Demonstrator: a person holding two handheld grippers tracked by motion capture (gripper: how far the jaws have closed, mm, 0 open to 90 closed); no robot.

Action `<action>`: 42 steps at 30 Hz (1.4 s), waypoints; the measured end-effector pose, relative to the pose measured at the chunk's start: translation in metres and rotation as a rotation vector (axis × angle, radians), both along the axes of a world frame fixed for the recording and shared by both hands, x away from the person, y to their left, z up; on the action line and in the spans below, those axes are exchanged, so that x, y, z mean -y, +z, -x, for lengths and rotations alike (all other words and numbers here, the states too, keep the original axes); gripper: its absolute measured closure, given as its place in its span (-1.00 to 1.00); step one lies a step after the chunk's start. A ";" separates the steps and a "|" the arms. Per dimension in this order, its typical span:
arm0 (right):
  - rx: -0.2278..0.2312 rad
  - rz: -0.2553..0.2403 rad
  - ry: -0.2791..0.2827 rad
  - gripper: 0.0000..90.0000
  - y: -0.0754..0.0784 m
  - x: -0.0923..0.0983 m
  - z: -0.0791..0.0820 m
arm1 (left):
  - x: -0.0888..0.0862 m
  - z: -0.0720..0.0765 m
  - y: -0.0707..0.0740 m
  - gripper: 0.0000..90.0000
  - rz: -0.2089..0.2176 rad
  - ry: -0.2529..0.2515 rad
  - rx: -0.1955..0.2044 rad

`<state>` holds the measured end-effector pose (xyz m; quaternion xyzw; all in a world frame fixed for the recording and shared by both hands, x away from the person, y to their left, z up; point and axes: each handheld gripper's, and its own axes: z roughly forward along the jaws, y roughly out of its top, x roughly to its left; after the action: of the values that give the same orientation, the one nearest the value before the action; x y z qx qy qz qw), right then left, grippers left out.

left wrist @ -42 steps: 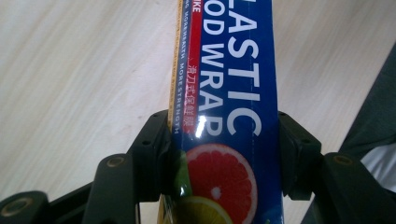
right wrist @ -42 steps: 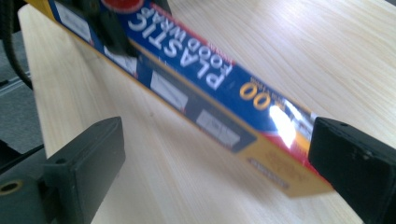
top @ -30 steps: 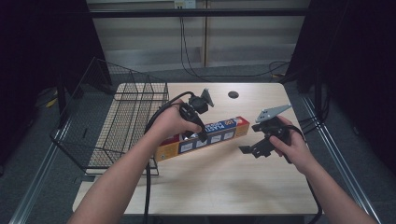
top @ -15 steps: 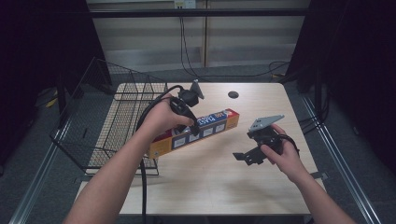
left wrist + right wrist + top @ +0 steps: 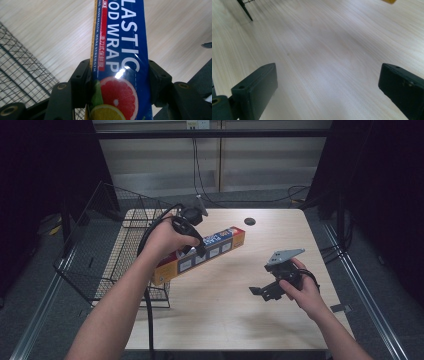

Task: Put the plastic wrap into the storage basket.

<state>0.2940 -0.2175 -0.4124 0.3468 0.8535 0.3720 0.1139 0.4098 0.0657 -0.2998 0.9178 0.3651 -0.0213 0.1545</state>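
A long blue and orange plastic food wrap box [image 5: 222, 240] hangs tilted above the table, its low left end over the rim of the wire basket [image 5: 100, 245]. My left gripper [image 5: 195, 251] is shut across the box's middle. In the left gripper view both black jaws press the sides of the box [image 5: 125, 45], with the left gripper [image 5: 117, 75] just above a grapefruit picture. My right gripper [image 5: 257, 291] is held over the right part of the table, well apart from the box. Its jaws stand wide open over bare wood, nothing between them in the right gripper view [image 5: 327, 75].
The black wire basket stands at the table's left edge. The light wooden table [image 5: 225, 320] has a round black hole [image 5: 250, 221] near its far edge. A black cable [image 5: 148, 315] trails from the left gripper along the forearm.
The left hand has lifted the box and carried it left toward the basket. The right gripper has drawn away from the box's right end, toward the near right of the table.
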 end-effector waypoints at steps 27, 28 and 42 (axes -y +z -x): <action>-0.004 0.008 -0.016 -0.95 -0.011 0.003 0.003 | -0.048 -0.016 0.022 0.00 0.003 0.204 0.013; -0.006 0.008 -0.017 -0.95 -0.011 0.003 0.003 | -0.050 -0.016 0.023 0.00 -0.003 0.206 0.014; -0.016 0.008 -0.007 -0.95 -0.012 0.004 0.002 | -0.075 -0.021 0.037 0.01 -0.013 0.301 0.011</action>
<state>0.2924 -0.2211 -0.4248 0.3522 0.8547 0.3654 0.1097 0.4306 0.1403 -0.2632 0.8538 0.4978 0.0094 0.1520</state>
